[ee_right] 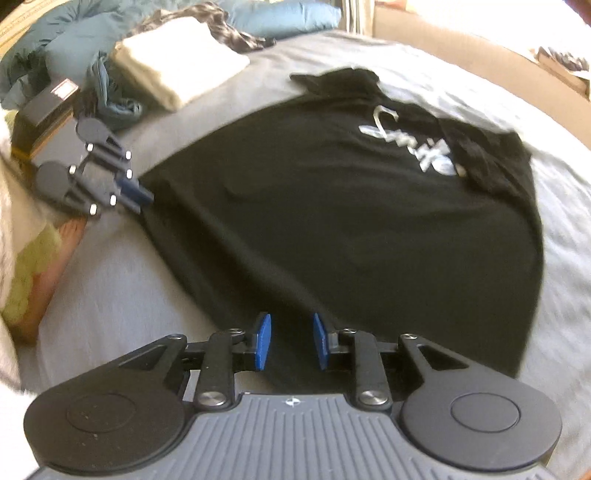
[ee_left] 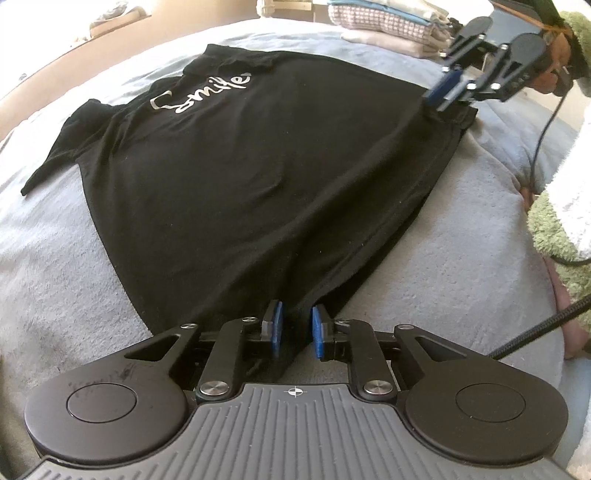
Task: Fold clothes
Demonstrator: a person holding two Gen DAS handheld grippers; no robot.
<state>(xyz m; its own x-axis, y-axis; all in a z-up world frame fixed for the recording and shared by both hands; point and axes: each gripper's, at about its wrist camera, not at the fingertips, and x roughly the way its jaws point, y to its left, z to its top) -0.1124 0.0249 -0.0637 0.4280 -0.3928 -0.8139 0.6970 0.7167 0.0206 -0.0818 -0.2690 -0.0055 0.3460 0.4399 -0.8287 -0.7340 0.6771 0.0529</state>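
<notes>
1. A black T-shirt (ee_left: 236, 177) of soft knit lies spread flat on a grey, fleecy bed cover (ee_left: 66, 280), its silvery script print (ee_left: 201, 94) toward the far end and one short sleeve pointing left.
2. Folded clothes (ee_left: 384, 26), one checked, are stacked at the far edge; in the right wrist view a cream folded towel (ee_right: 177, 62) lies far left.
3. The left gripper (ee_left: 297, 326) has its blue pads slightly apart, straddling the shirt's near hem corner without pinching it.
4. The right gripper (ee_right: 291, 338) also stands a little open, pads on either side of the other hem corner, cloth loose between them.
</notes>
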